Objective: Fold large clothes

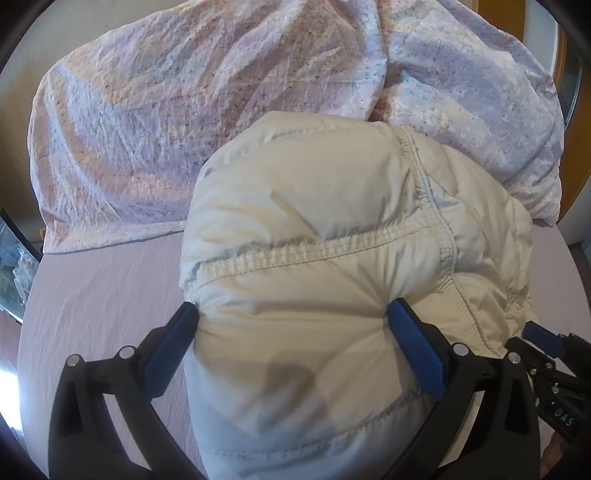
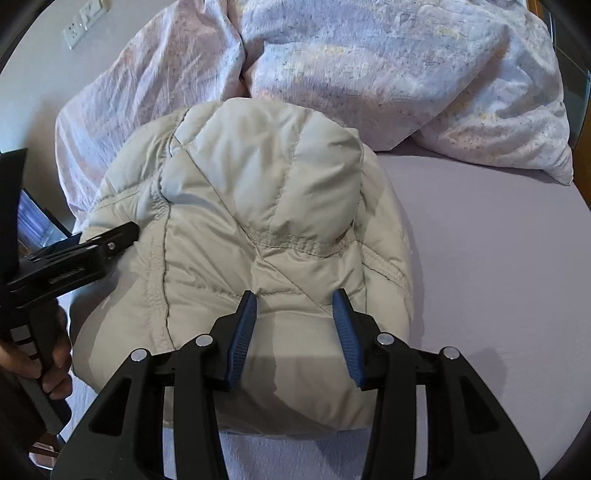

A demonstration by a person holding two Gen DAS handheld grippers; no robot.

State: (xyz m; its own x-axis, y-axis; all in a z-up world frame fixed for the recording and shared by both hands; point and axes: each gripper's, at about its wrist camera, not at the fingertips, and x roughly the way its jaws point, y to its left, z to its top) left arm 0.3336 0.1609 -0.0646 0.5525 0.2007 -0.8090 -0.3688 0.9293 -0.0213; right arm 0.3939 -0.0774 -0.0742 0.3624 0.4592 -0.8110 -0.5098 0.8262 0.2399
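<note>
Left wrist view: cream puffer jacket (image 1: 332,258) bundled into a thick rounded packet on the lilac bed sheet (image 1: 103,295), near the bed's near edge, with a rumpled floral duvet (image 1: 184,110) heaped just behind. Left gripper (image 1: 291,314) with jaws spread wide, blue pads bracketing the near lobe of the jacket and dimpling the padding on both sides, not clamped together. Right gripper visible at the lower right edge, beside the bundle.

Right wrist view: right gripper (image 2: 295,299) low over the near right part of the jacket, jaws parted and resting on the fabric with nothing pinched between them. Floral pillow (image 2: 480,110) well behind on the right; left gripper and a hand (image 2: 51,369) at the left edge, a wall socket (image 2: 81,22) far off on the wall.

Judged to be late in the fold: pressing and squaring the packet. To do it well: press down evenly with both pairs of pads to squeeze air out of the padding, or the down will likely spring the fold open. Keep the jaws flat on the cloth, not digging at the stitched seams. Tuck loose edges under, working from the middle outward, and release gently so the slippery shell does not slide across the sheet.
</note>
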